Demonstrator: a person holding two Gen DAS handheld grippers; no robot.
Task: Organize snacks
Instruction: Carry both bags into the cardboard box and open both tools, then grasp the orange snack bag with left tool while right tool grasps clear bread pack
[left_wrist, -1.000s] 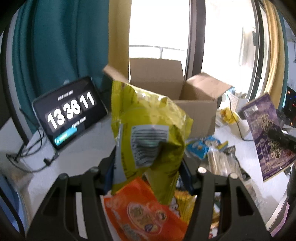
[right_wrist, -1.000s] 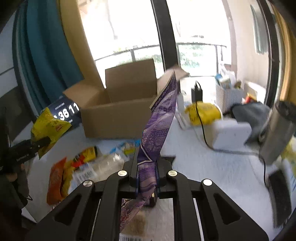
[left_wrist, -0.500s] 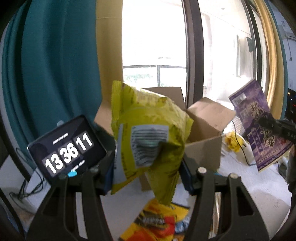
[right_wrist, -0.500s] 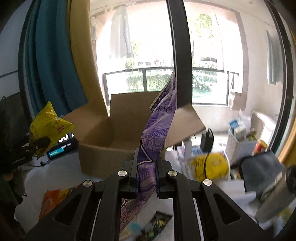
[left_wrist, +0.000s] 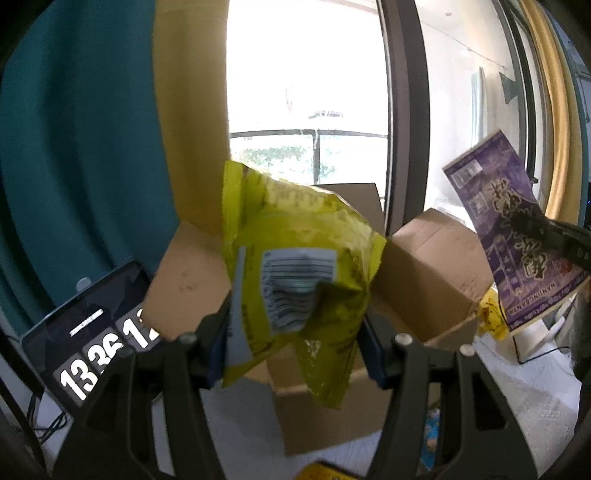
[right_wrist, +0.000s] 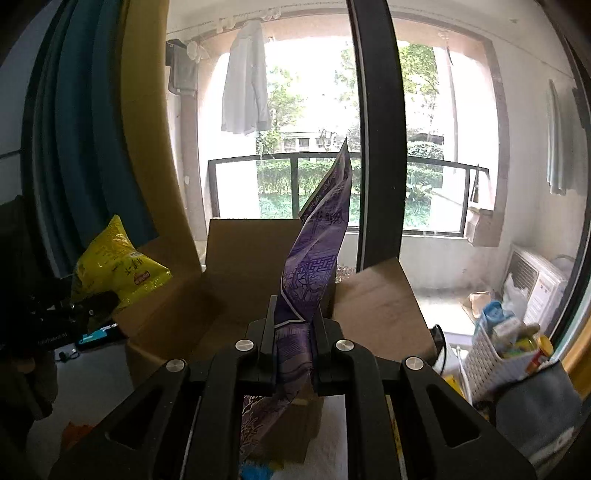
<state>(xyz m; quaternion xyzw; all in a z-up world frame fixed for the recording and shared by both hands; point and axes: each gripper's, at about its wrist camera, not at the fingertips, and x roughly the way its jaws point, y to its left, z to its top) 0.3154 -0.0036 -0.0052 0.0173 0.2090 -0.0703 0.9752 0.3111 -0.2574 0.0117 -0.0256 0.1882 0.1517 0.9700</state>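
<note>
1. Two bags are in the air, none visibly in the cardboard box (right_wrist: 236, 295) yet; its inside looks bare as far as shown.
2. Left claw (left_wrist: 295, 339) clamps the yellow bag (left_wrist: 295, 269) at its lower part, in front of the box.
3. Right claw (right_wrist: 291, 332) is pinched tight on the purple packet (right_wrist: 317, 258), just before the box opening.
4. Left to do, my guess: drop both in, then clear the loose snacks glimpsed on the counter (left_wrist: 535, 387).
5. Yellow bag: crinkly, puffy film, barcode label. Purple packet: flat, stiff, printed. Box: matte corrugated card, flaps up.
</note>
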